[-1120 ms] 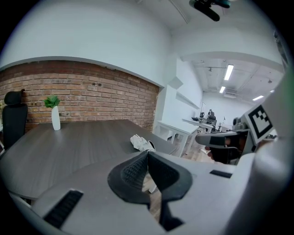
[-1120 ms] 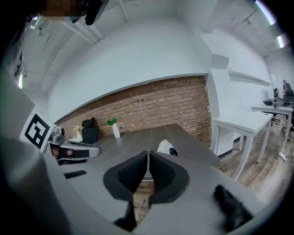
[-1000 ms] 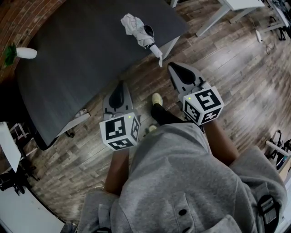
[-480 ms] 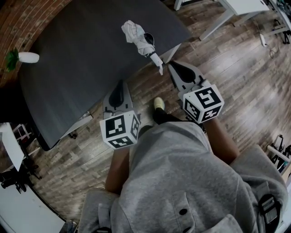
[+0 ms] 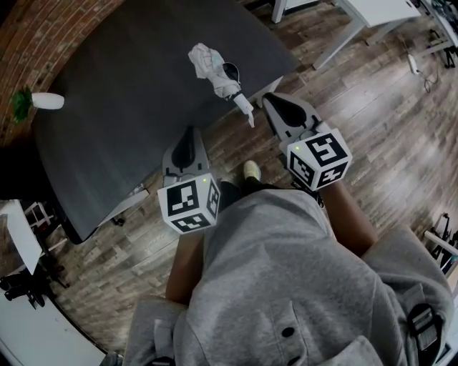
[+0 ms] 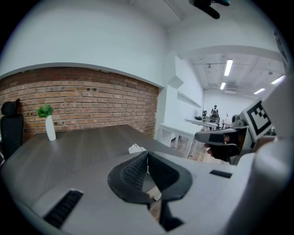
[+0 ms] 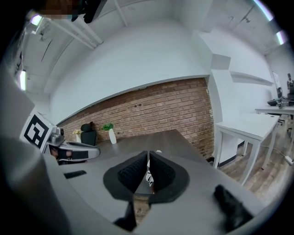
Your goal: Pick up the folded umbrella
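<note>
The folded umbrella (image 5: 212,66), white and grey, lies on the dark table (image 5: 129,93) near its front right edge, and its pale handle (image 5: 245,107) sticks out past the rim. My right gripper (image 5: 275,105) is shut and empty, just right of the handle tip and apart from it. My left gripper (image 5: 187,139) is shut and empty too, over the floor beside the table's edge. In the left gripper view a white bit of the umbrella (image 6: 136,148) shows just beyond the shut jaws. In the right gripper view the umbrella (image 7: 157,151) peeks over the closed pads.
A white vase with a green plant (image 5: 41,101) stands at the table's far left corner. A brick wall (image 6: 92,105) runs behind the table, with a black chair (image 6: 10,124) beside it. White tables (image 5: 372,11) stand at the right on the wooden floor (image 5: 386,121).
Both grippers have moved forward with the person, so the table edge and the umbrella handle now lie closer to them. Both stay shut.
</note>
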{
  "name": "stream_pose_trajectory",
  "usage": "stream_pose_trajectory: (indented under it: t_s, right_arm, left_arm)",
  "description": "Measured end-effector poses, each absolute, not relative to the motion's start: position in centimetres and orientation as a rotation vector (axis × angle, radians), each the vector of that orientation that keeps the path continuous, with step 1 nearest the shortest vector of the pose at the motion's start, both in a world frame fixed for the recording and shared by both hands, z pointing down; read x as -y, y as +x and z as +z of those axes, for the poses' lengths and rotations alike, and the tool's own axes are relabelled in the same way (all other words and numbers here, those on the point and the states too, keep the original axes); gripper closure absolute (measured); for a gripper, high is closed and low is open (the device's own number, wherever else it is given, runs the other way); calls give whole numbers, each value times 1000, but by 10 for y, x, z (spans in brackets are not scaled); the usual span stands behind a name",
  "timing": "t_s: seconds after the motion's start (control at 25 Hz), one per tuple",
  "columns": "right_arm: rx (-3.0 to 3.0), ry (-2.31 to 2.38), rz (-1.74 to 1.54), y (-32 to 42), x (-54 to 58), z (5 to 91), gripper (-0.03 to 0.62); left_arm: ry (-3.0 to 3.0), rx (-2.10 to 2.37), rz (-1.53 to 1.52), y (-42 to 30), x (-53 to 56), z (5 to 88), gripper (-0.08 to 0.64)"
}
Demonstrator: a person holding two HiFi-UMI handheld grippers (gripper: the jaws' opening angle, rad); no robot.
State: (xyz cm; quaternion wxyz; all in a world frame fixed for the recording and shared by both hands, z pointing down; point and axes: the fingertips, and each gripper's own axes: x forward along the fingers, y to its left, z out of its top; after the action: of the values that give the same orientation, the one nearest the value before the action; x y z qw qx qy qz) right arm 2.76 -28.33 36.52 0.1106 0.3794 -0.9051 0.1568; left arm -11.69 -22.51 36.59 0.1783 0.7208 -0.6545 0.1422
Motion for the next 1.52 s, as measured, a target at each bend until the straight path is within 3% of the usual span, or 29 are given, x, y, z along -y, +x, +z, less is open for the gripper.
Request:
stream_pose_trajectory:
  t_s: [0.8,1.0,1.52]
  right_arm:
    - [2607,1026,441,-14,309,384,560]
    - [2573,967,497,-35,325,398,433]
    - [2472,930,541,-65,361,439,400]
  left_arm:
    - [1972,1892,378,-157,240,374,546]
    - [1960,1886,371,-176,261,378,546]
    - [1927,1836,402,-210,302,402,546]
